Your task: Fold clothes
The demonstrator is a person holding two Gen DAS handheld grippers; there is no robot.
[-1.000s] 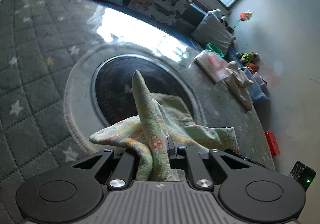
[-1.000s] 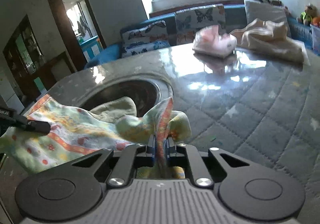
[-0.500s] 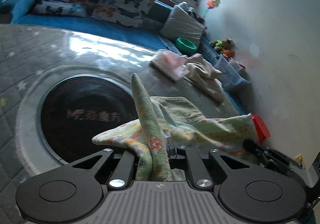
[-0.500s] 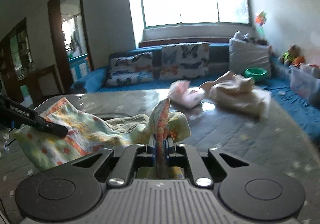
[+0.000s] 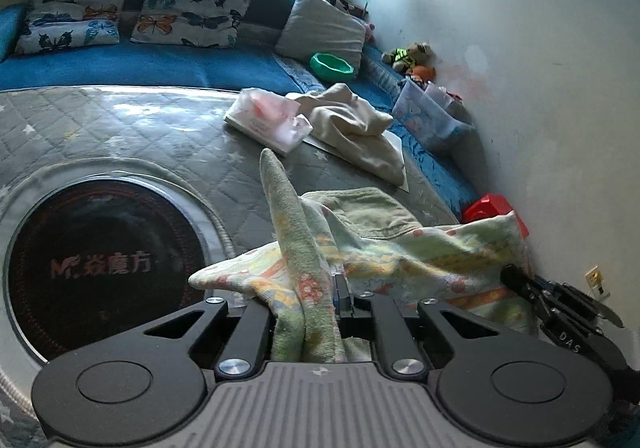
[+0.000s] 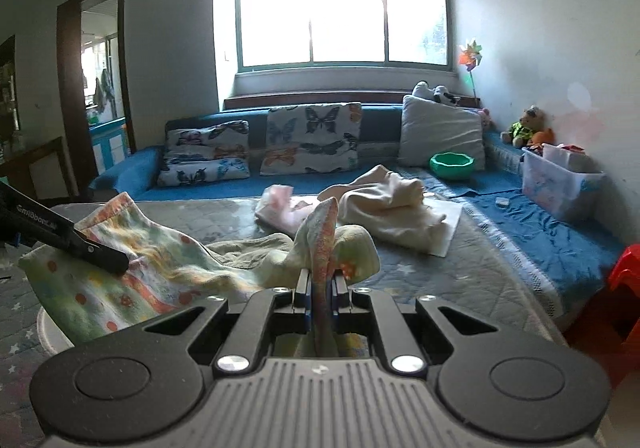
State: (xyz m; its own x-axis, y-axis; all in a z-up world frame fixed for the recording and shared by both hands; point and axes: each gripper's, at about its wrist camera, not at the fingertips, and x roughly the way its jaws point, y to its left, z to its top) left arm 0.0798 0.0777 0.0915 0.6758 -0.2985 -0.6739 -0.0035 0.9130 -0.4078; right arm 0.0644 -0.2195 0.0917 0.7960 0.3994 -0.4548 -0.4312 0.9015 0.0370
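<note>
A pale green patterned cloth [image 5: 400, 252] with orange dots and stripes hangs stretched between my two grippers above the grey quilted table [image 5: 160, 128]. My left gripper [image 5: 316, 288] is shut on one bunched corner, which sticks up between the fingers. My right gripper [image 6: 320, 284] is shut on the other corner of the cloth [image 6: 140, 268]. The right gripper's fingers [image 5: 520, 282] show at the right in the left wrist view, and the left gripper's fingers [image 6: 100, 254] show at the left in the right wrist view.
A folded pink garment [image 5: 268, 120] and a cream garment [image 5: 356, 128] lie at the table's far side. A round black cooktop [image 5: 92, 268] is set in the table. A blue sofa [image 6: 520, 216] with cushions, a green bowl [image 6: 452, 164], a clear bin [image 6: 560, 180] and a red stool [image 5: 492, 208] are around.
Both grippers have lifted and tilted up with the cloth, so the views swung from the table surface toward the sofa and window. The cloth is spread wider between them.
</note>
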